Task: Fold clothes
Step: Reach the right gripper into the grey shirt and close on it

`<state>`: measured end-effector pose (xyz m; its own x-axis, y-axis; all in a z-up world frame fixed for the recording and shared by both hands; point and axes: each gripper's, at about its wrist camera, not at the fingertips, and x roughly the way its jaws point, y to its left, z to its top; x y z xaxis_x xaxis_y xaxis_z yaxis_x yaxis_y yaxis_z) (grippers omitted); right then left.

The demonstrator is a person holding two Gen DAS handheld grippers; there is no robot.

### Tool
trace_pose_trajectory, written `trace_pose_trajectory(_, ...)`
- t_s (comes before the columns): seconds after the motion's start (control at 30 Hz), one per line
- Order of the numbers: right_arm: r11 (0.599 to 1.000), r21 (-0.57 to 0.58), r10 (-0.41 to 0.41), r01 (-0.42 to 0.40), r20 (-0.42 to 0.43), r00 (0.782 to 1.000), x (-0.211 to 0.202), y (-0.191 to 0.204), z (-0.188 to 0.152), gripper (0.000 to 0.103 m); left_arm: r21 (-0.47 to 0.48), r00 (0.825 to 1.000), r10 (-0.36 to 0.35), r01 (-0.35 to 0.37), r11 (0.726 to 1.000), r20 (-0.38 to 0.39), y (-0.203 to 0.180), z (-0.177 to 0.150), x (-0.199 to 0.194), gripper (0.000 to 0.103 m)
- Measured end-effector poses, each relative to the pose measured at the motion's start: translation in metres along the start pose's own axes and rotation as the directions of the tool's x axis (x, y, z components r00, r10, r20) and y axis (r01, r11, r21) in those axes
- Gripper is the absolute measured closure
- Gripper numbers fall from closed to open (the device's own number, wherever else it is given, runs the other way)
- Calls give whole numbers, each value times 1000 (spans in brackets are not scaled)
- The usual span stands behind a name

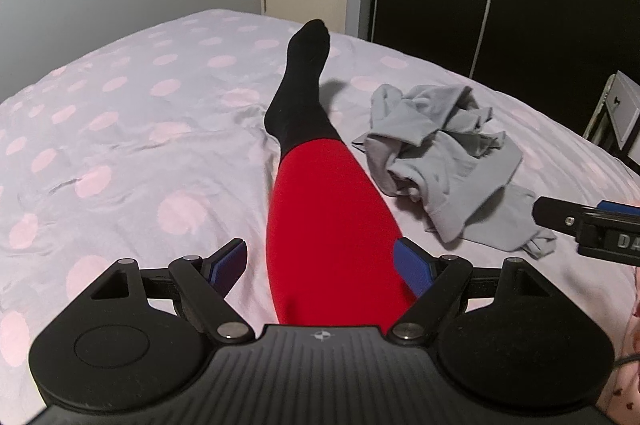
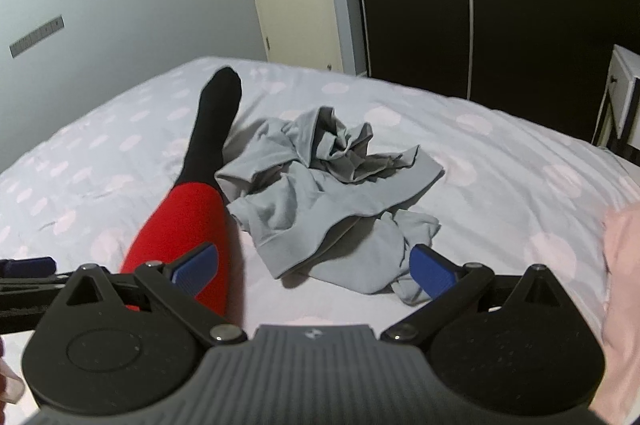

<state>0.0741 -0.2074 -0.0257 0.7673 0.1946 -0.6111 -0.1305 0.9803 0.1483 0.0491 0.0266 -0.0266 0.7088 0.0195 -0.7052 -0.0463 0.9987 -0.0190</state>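
A crumpled grey garment (image 2: 320,193) lies in a heap on the bed (image 2: 500,161), whose cover is pale with pink dots, just right of a person's outstretched leg (image 1: 320,193) in red with a black sock. The left claw (image 1: 324,265) hangs over the red leg with its blue pads (image 1: 228,265) spread wide apart, gripping nothing. The right claw (image 2: 316,269) hovers at the near edge of the grey heap, its pads (image 2: 432,271) likewise wide apart and empty, the right-hand one just over a near fold of the cloth.
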Motion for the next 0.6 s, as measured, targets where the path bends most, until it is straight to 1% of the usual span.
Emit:
trace_pose_trajectory(0.17, 1000, 13, -3, 3, -63, 998, 56, -6, 13, 0, -16, 1000, 27, -27, 1000, -13, 14, 13, 19, 8)
trace_pose_trajectory(0.4, 994, 110, -1, 19, -162, 987, 139, -22, 33, 0, -68, 997, 75, -76, 995, -17, 44, 30, 35, 8)
trace_pose_trajectory(0.53, 991, 133, -1, 31, -215, 977, 174, -27, 37, 0, -97, 995, 100, -102, 990, -28, 60, 32, 41, 8)
trace_pose_trajectory(0.6, 993, 113, -16, 42, -224, 975, 183, -24, 39, 1, -100, 993, 110, -113, 988, -38, 64, 30, 42, 8)
